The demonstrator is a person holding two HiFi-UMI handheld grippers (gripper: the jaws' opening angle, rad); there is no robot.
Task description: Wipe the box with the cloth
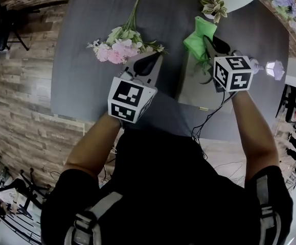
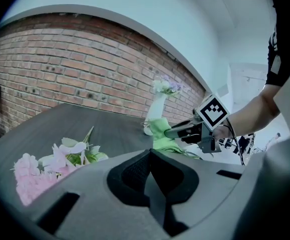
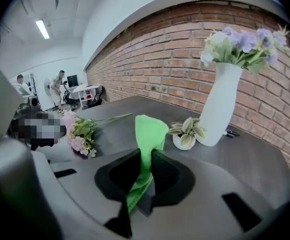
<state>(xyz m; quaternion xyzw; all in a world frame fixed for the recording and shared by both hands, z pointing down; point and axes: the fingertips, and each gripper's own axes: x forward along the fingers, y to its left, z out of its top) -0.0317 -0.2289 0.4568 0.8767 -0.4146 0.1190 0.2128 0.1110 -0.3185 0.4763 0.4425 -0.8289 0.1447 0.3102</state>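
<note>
Green microfibre is what the right tool point(image 3: 146, 159) has hold of. Its jaws are pinched down on a fold of the cloth point(image 3: 150, 129), with one end standing up past the tips and a tail trailing back between the pads. In the head view the cloth point(image 1: 201, 34) reaches out from the right tool point(image 1: 210, 44) towards 12 o'clock, so its long axis follows the line of the jaws.

The box point(image 1: 194, 88) appears to be the flat, dull tan slab lying on the dark bench point(image 1: 86, 86), directly under the right tool and at about 1 o'clock from the person. Its long axis runs roughly from 12 to 6 o'clock, tipped slightly towards 1. The near short edge faces the person. The cloth's free end hangs over the far end of the box, though no view shows whether it touches the surface.

The left tool point(image 2: 150, 166) has its jaws brought together with nothing between them. It sits at 9 o'clock from the box, apart from it, just short of the pink flowers point(image 1: 118, 49).

The right hand is plainly the nearer one and already carries the cloth. The coming move probably turns on lowering the cloth onto the top face and drawing it along the 12-to-6 axis. A white vase point(image 3: 219, 106) and a small potted plant point(image 3: 186, 133) stand beyond the box at 12 o'clock, so a stroke pushed too far that way could reach them.
</note>
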